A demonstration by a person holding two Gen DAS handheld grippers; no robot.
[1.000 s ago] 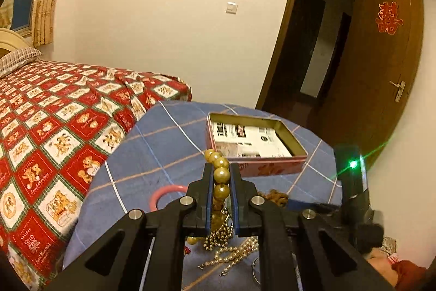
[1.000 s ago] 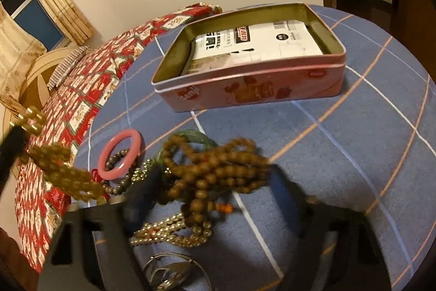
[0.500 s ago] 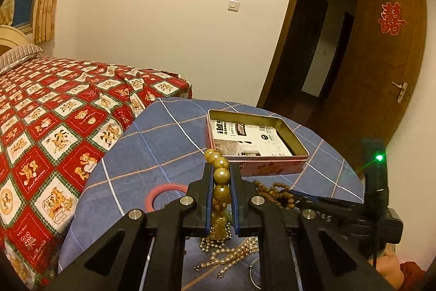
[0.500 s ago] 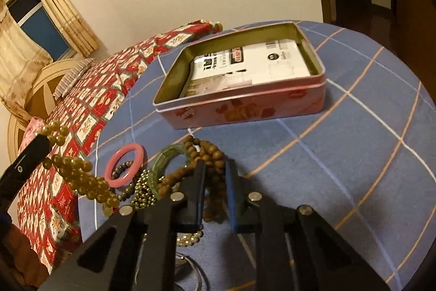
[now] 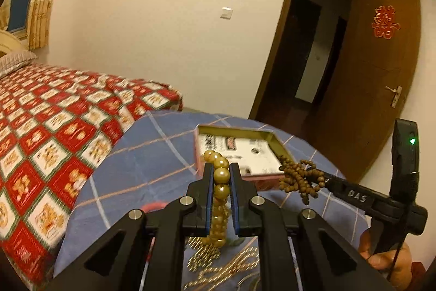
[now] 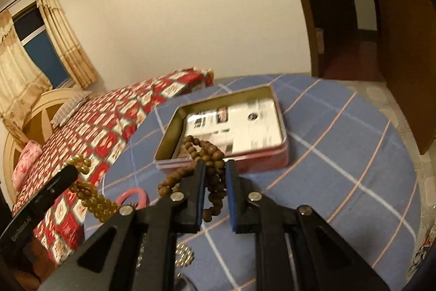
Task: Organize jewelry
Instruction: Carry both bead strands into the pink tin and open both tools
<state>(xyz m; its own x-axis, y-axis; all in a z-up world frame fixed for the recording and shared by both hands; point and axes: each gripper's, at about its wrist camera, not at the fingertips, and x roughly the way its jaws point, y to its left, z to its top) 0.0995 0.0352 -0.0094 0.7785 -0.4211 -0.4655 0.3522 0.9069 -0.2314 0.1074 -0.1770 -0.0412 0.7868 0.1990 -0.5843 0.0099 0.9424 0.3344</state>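
1. Left gripper (image 5: 221, 176): jaws clenched on a strand of large golden beads (image 5: 221, 175). The strand runs upright between the jaws, a few beads standing above the tips and the rest hanging below toward the worktop (image 5: 152, 152).
2. Right gripper (image 6: 215, 171): jaws have just been closing and now grasp a bunch of small brown wooden beads (image 6: 209, 152), lifted clear of the worktop. Loops of it trail from the jaws on the side away from the tin.
3. Landmark: the open pink tin (image 6: 283, 127), lined with printed paper, stands on the blue checked cloth of the worktop.
4. Deciding relation: the tin lies straight ahead of the right jaws, along the line they point. The front loops of the brown beads already overlap the tin's near rim in the right wrist view; height above the rim cannot be told.
5. The right hand appears nearer the tin than the left; in the left wrist view the brown bunch (image 5: 298, 179) hangs at the tin's near right corner.
6. Judgement: the next move would be a short carry forward and a release inside the tin; a trailing loop may catch the rim.
7. Remaining near side of the tin: a pink bangle (image 6: 133, 197) and gold bead chains (image 5: 218, 267).
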